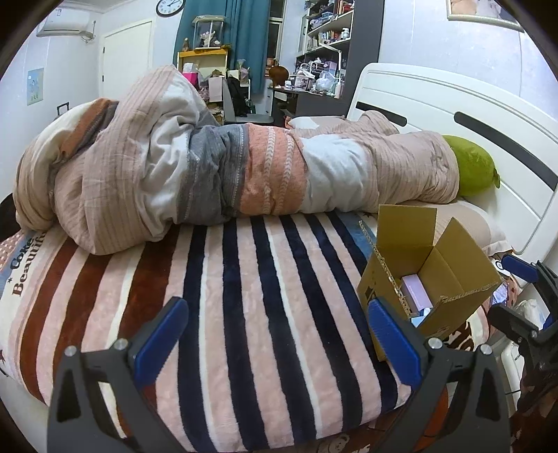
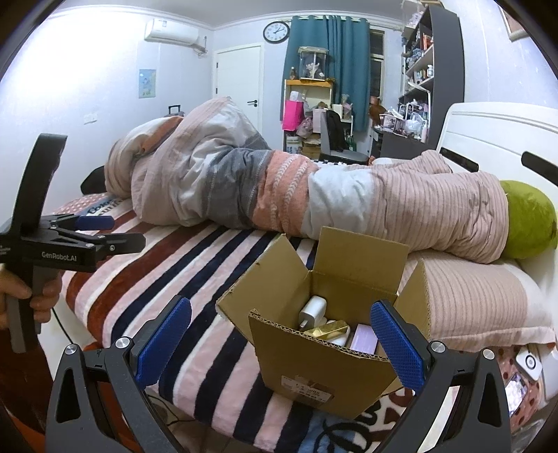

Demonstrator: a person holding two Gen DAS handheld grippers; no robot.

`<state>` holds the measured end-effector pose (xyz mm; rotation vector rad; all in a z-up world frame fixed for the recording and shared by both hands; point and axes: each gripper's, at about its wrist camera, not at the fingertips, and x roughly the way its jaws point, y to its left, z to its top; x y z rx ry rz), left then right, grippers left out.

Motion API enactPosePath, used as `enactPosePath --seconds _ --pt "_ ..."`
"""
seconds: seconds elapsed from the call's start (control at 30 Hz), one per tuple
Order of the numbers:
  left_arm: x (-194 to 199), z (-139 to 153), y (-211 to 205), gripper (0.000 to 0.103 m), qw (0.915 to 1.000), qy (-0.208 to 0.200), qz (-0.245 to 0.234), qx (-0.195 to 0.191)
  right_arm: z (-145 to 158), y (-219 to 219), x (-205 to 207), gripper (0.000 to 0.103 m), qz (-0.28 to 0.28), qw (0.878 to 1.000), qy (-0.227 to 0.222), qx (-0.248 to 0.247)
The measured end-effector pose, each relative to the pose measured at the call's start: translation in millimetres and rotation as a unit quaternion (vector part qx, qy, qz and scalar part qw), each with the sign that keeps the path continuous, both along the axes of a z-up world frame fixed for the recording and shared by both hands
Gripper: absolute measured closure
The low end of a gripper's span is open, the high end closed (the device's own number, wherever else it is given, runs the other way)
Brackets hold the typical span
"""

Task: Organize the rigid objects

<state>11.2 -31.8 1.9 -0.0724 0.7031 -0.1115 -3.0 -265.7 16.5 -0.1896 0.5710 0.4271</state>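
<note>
Fingers spread and empty on both grippers, left gripper (image 1: 277,336) over bare striped blanket (image 1: 244,296), right gripper (image 2: 280,339) straddling the open cardboard box (image 2: 324,362).
Box sits at the bed's near edge beside a pillow (image 2: 481,299); inside lie a white charger (image 2: 313,310), gold bar (image 2: 329,329) and pink box (image 2: 364,339).

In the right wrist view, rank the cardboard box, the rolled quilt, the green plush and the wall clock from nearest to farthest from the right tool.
1. Cardboard box, right between the open fingers of the right tool.
2. Rolled quilt, across the bed behind the box.
3. Green plush, far right by the headboard; close to the quilt's depth.
4. Wall clock, back wall.
</note>
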Motion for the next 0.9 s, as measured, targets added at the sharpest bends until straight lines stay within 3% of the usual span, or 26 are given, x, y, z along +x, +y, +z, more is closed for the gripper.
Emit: enactPosePath --seconds 0.9 --pt "-4.6 -1.4 -4.3 0.001 0.9999 -0.001 0.011 0.005 -2.9 -2.7 -3.9 0.000 -0.013 1.000 0.007 0.013"
